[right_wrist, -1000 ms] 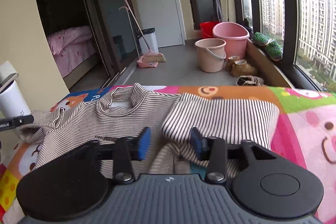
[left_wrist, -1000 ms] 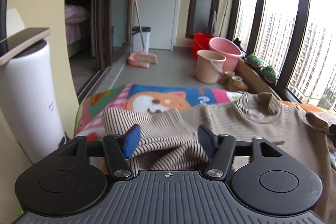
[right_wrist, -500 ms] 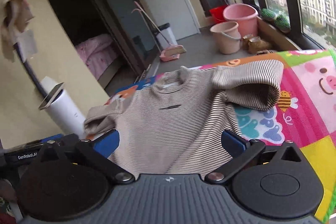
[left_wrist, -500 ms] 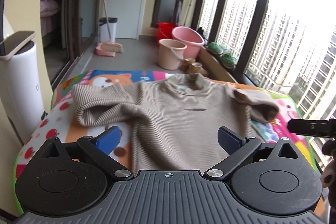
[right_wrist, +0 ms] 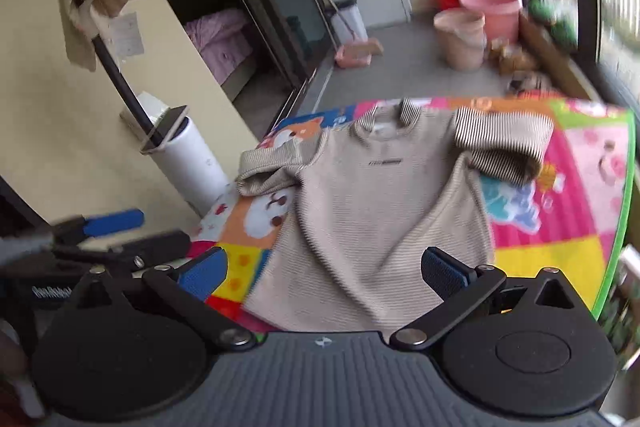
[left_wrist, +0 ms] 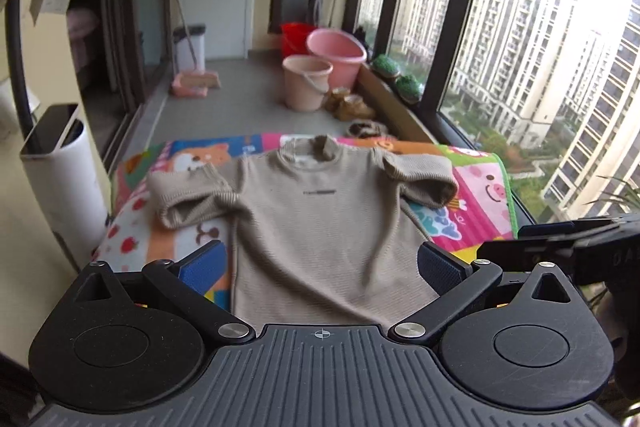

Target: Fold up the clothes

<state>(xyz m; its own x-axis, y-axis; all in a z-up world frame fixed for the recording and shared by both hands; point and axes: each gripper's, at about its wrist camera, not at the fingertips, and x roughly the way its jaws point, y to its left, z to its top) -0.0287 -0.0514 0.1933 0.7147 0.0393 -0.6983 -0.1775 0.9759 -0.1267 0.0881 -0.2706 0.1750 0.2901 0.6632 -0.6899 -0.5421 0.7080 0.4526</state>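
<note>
A: What do we see on the left side?

B: A white cylinder stands beside the colourful mat. On the mat lies the beige striped sweater, front side up, collar to the far end. Its left sleeve is doubled over near the shoulder.

A: And the left gripper?

B: It hangs above the near hem, jaws wide apart, holding nothing.

A: Then the right side?

B: The right sleeve is also turned in at the shoulder. The right gripper is over the hem too, its jaws spread and empty; in the left view its body shows at the right edge.

A: So which step is it?

B: I judge the sleeves are folded in and the body is not yet folded. The next move probably needs each gripper to come down on one bottom corner of the hem, close on the cloth, and carry it toward the collar, both at the same pace so the fold stays straight.
</note>
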